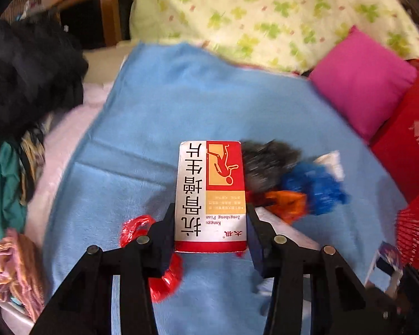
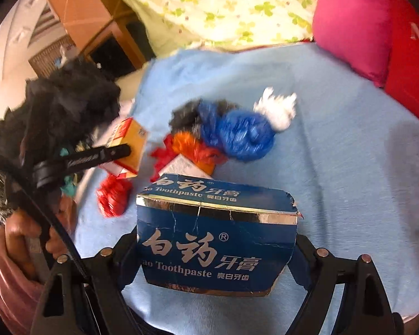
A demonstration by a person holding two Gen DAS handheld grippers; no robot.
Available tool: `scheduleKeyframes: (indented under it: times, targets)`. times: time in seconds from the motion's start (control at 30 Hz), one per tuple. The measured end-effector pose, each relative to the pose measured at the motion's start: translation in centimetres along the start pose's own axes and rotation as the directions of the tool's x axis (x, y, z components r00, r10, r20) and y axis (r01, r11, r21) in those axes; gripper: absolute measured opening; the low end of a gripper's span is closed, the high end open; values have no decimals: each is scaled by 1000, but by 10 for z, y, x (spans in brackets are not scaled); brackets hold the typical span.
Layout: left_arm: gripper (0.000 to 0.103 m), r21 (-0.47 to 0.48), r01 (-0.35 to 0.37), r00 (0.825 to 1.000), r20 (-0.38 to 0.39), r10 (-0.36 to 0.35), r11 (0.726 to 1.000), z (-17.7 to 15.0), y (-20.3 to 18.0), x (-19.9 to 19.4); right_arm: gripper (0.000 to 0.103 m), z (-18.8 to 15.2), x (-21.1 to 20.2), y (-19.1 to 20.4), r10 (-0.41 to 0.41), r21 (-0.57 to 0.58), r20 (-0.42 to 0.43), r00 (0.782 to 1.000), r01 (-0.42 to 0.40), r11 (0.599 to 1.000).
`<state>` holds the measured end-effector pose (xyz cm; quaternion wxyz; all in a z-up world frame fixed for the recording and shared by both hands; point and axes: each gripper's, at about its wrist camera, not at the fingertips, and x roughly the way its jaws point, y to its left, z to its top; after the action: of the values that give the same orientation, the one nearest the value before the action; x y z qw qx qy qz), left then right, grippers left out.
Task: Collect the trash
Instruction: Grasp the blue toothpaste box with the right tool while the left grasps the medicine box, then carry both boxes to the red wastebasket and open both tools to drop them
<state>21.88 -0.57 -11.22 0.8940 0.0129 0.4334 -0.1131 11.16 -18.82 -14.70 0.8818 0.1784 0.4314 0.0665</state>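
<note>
My left gripper (image 1: pixel 211 223) is shut on a white, red and yellow medicine box (image 1: pixel 211 195), held above the blue blanket (image 1: pixel 153 111). My right gripper (image 2: pixel 215 240) is shut on a crushed blue toothpaste box (image 2: pixel 215 245). A pile of crumpled plastic bags lies on the blanket: blue (image 2: pixel 237 131), orange (image 2: pixel 192 145), black (image 2: pixel 184 114), white (image 2: pixel 276 109) and red (image 2: pixel 111 198). In the right wrist view the left gripper with the medicine box (image 2: pixel 128 145) shows at the left. A red bag (image 1: pixel 164 273) lies under the left gripper.
A pink cushion (image 1: pixel 363 81) and a red bag (image 1: pixel 405 139) stand at the right. A floral quilt (image 1: pixel 265 14) lies behind. Dark clothes (image 1: pixel 28 69) are heaped at the left. A small white box (image 2: pixel 187 164) lies by the bags.
</note>
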Motion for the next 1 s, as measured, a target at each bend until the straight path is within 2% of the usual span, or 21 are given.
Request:
scheduleKeyframes:
  times: [0.13, 0.23, 0.3, 0.4, 0.57, 0.73, 0.9, 1.0]
  targets:
    - [47, 89, 59, 996, 66, -65, 994, 1, -40, -44, 88, 4, -45, -14, 18, 38, 88, 996, -21, 999]
    - [47, 159, 132, 985, 86, -147, 978, 2, -78, -70, 88, 7, -82, -28, 12, 71, 163, 987, -24, 997]
    - [47, 207, 171, 977, 93, -193, 963, -1, -101, -83, 88, 8, -110, -40, 2, 91, 215, 977, -22, 996]
    - [47, 296, 249, 953, 93, -288, 922, -1, -148, -103, 88, 8, -157, -64, -37, 125, 299, 953, 0, 992]
    - [48, 376, 374, 910, 30, -415, 848, -2, -223, -119, 89, -2, -229, -121, -134, 234, 398, 908, 41, 971]
    - [48, 432, 446, 879, -49, -473, 784, -5, -298, -106, 89, -28, -277, -184, -224, 368, 430, 874, 56, 928]
    - [49, 467, 495, 858, -128, -498, 733, -21, -351, -94, 89, -47, -294, -240, -255, 474, 422, 870, 29, 880]
    - [49, 495, 499, 857, -160, -490, 712, -31, -377, -81, 89, -55, -292, -258, -252, 507, 419, 872, 6, 862]
